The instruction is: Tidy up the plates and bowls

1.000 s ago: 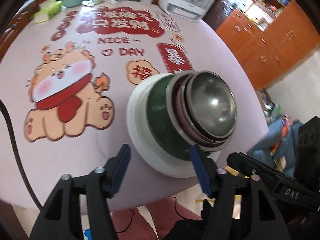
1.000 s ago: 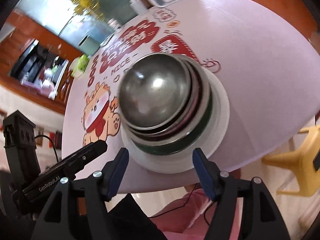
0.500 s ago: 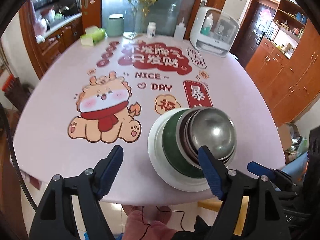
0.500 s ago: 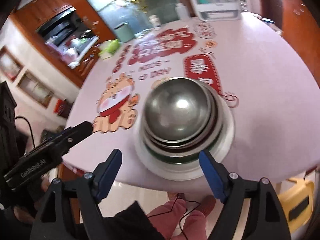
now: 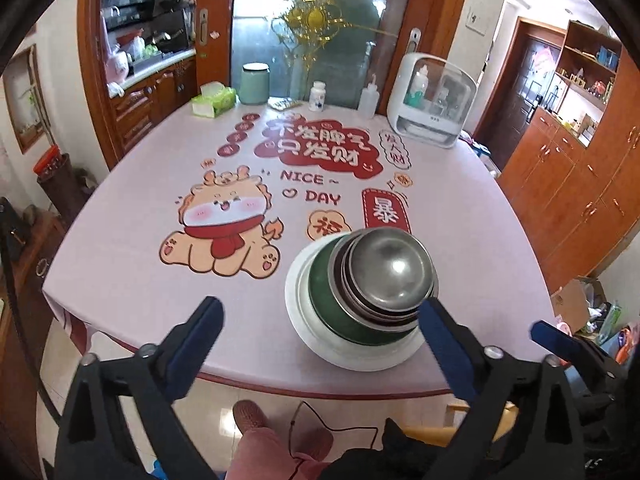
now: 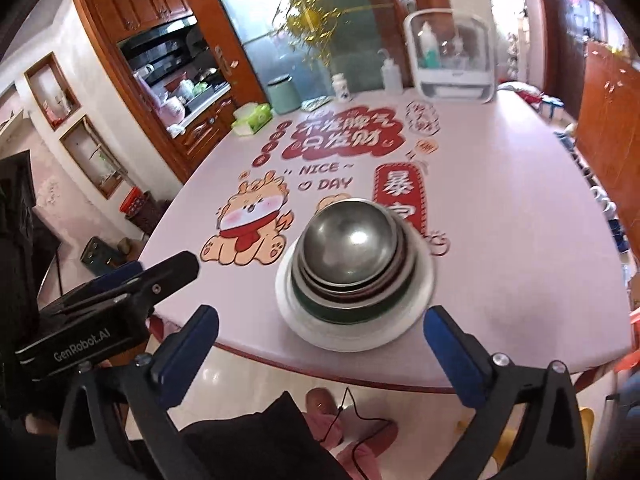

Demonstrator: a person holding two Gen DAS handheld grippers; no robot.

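A stack of upturned dishes stands near the table's front edge: a steel bowl on top, more bowls under it, a green bowl below, and a white plate at the bottom. The stack also shows in the right wrist view, on its white plate. My left gripper is open and empty, held back off the table's edge before the stack. My right gripper is open and empty too, also short of the edge. Neither touches the stack.
The pink table bears a dragon print. At its far end stand a white appliance, a green canister, a tissue pack and two bottles. Wooden cabinets line the right. My legs are below the front edge.
Both grippers have drawn back and up from the stack, so more of the table and room shows. The stack has not moved.
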